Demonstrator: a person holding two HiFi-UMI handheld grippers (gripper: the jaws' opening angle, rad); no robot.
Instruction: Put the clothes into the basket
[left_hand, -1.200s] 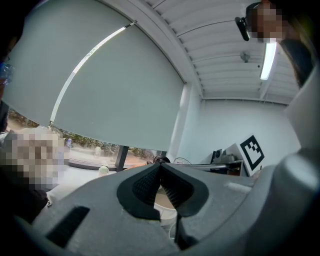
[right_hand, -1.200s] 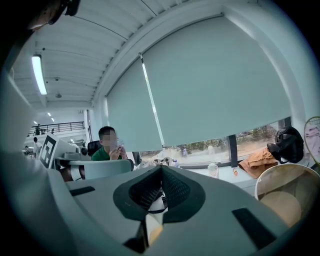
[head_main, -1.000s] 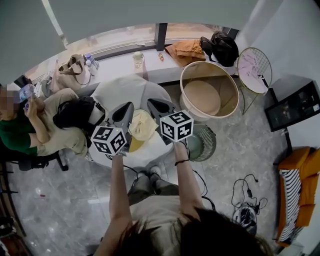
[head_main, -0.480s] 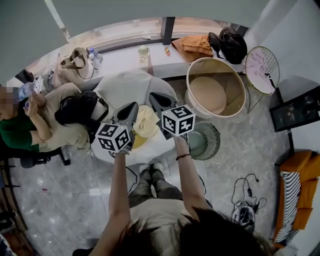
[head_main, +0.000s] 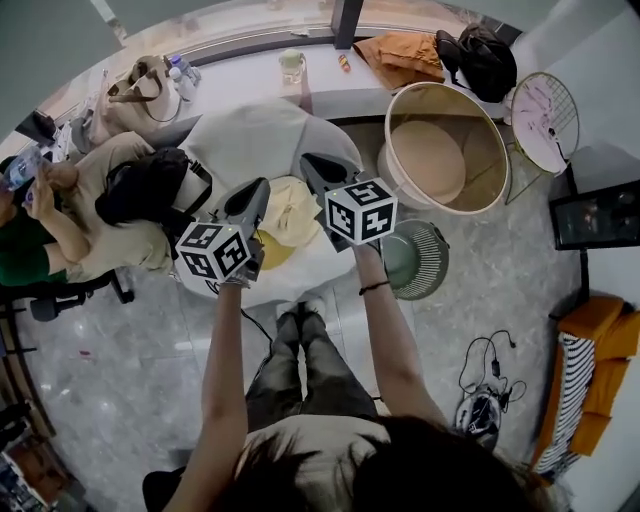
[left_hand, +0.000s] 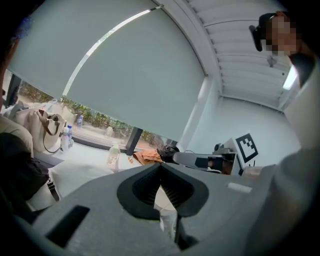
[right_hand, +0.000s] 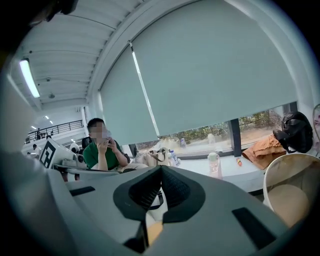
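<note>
A pale yellow garment (head_main: 290, 210) lies bunched on the small white table (head_main: 300, 285), with a deeper yellow piece (head_main: 270, 257) at its near edge. My left gripper (head_main: 260, 188) and right gripper (head_main: 308, 163) hover side by side just above the pile, both shut with nothing between the jaws. The left gripper view shows its jaws (left_hand: 160, 167) meeting over pale cloth (left_hand: 163, 199). Below the right gripper's closed jaws (right_hand: 160, 167) a bit of yellow cloth (right_hand: 154, 232) shows. The big round beige basket (head_main: 482, 140) stands on the floor to the right, also seen in the right gripper view (right_hand: 292, 190).
A green wire basket (head_main: 415, 260) sits on the floor beside the table. A seated person (head_main: 60, 225) with a black bag (head_main: 145, 190) is close on the left. The window ledge holds bottles, a tote, orange cloth (head_main: 405, 55) and a black backpack (head_main: 485, 50). Cables (head_main: 490, 385) lie on the floor.
Both grippers have sunk toward the clothes on the table, staying shut and side by side. The head view has shifted, so the ledge and basket sit higher in the picture.
</note>
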